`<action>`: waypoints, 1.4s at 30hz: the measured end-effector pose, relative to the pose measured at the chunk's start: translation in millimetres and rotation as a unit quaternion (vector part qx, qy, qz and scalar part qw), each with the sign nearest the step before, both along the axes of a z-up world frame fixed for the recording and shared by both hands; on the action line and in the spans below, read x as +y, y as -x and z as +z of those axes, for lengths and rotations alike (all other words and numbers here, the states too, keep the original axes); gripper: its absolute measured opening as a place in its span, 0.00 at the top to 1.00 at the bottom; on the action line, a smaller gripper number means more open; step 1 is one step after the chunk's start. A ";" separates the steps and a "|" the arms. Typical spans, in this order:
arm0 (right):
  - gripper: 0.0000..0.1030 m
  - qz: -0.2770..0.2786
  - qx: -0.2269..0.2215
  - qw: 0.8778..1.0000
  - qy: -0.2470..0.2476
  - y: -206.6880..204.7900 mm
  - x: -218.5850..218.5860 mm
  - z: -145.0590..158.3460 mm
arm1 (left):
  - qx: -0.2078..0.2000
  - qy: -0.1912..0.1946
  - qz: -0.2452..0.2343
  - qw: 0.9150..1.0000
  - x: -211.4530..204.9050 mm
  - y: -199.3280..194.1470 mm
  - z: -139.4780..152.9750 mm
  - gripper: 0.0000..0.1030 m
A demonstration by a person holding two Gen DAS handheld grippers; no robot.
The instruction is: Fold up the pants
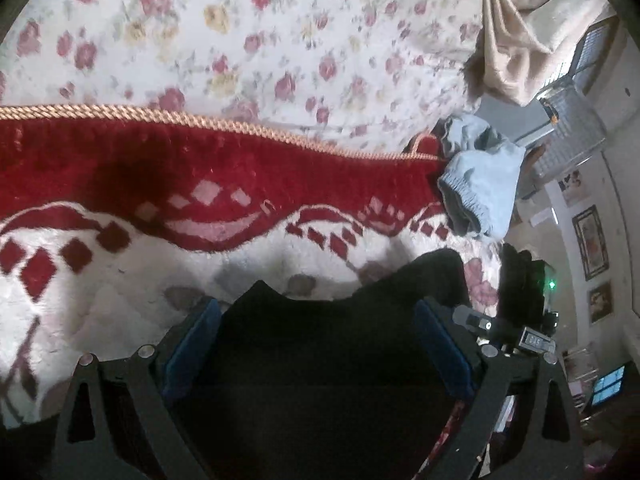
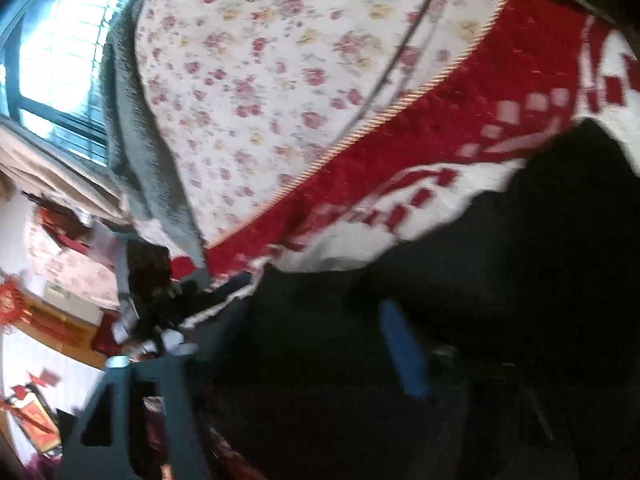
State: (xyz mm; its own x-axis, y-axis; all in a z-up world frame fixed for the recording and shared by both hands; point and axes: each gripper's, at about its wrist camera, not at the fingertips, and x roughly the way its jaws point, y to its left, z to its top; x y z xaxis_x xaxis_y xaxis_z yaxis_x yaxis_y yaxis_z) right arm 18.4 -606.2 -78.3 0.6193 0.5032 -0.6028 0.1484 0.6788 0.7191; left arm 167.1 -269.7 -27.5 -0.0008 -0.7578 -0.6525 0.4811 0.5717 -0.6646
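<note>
The black pants (image 1: 316, 360) lie on a red and white plush blanket (image 1: 200, 184). In the left wrist view my left gripper (image 1: 316, 344) stands wide open, its blue pads (image 1: 192, 352) on either side of the black cloth, which fills the gap between them. In the blurred right wrist view the pants (image 2: 500, 280) spread across the lower right. My right gripper (image 2: 316, 344) is low over them with one blue pad (image 2: 404, 352) showing; the other finger is dark and hard to make out.
A floral sheet (image 1: 248, 40) covers the bed beyond the gold-corded blanket edge. A light blue garment (image 1: 480, 184) and a beige cloth (image 1: 516, 40) lie at the far right. The bed edge, window (image 2: 60, 48) and room clutter show at the left of the right wrist view.
</note>
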 end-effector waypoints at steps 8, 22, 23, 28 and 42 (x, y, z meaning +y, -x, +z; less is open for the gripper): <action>0.46 0.009 -0.007 1.000 0.004 4.9 -3.7 -5.7 | 0.003 -0.059 -0.013 0.998 -10.4 -5.5 -21.0 0.50; 0.45 -0.001 -0.008 0.999 0.042 6.6 5.6 -2.0 | -0.047 -0.066 0.030 0.996 5.9 -4.4 -10.4 0.87; 0.44 -0.003 -0.005 0.999 0.052 7.4 8.7 2.5 | -0.069 -0.076 0.041 0.994 9.8 1.8 -1.5 0.86; 0.24 -0.007 -0.011 0.997 0.072 17.8 44.8 26.9 | -0.142 -0.079 0.109 0.981 62.3 36.2 44.1 0.23; 0.17 0.096 -0.082 0.990 0.064 9.3 204.1 58.1 | -0.237 -0.180 0.242 0.924 222.0 109.8 73.9 0.23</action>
State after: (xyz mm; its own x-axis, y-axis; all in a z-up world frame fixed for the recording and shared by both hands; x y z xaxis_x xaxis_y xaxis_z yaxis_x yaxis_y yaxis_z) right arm 9.2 -402.1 -20.2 0.6143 0.5471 -0.5686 -0.1028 0.7699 0.6298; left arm 57.3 -47.7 46.4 0.6310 -0.3285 -0.7028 0.2999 0.9388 -0.1695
